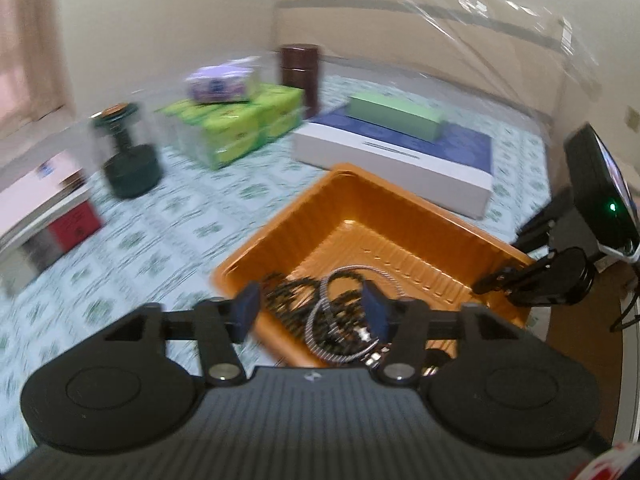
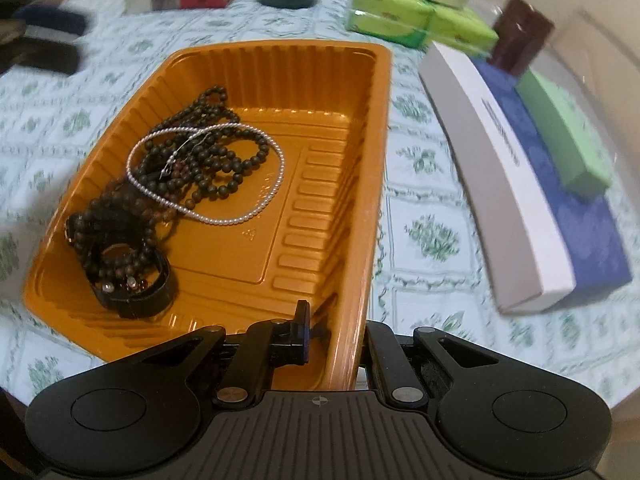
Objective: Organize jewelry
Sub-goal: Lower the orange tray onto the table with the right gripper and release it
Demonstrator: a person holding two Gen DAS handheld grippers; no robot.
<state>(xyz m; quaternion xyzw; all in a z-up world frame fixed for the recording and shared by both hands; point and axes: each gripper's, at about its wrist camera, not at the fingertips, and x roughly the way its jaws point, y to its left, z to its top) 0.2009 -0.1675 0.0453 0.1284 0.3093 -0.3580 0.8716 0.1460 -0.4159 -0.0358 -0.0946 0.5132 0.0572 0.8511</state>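
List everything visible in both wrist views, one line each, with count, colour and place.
tray: one, orange, centre of the tablecloth
bead strands: several, dark, piled in the tray
pearl strand: one, silvery white, on the beads
strap: one, black, tray's near corner
flat box: one, white and blue, right of the tray
long box: one, pale green, on the flat box
tissue packs: stack, lime green, far side
canister: one, brown, behind the flat box
left gripper: black, fingers open above the jewelry
right gripper: black, closed on the tray wall

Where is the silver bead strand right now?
In the right wrist view the silver bead strand lies inside the orange tray, toward its left side, looped over the dark bead necklaces.
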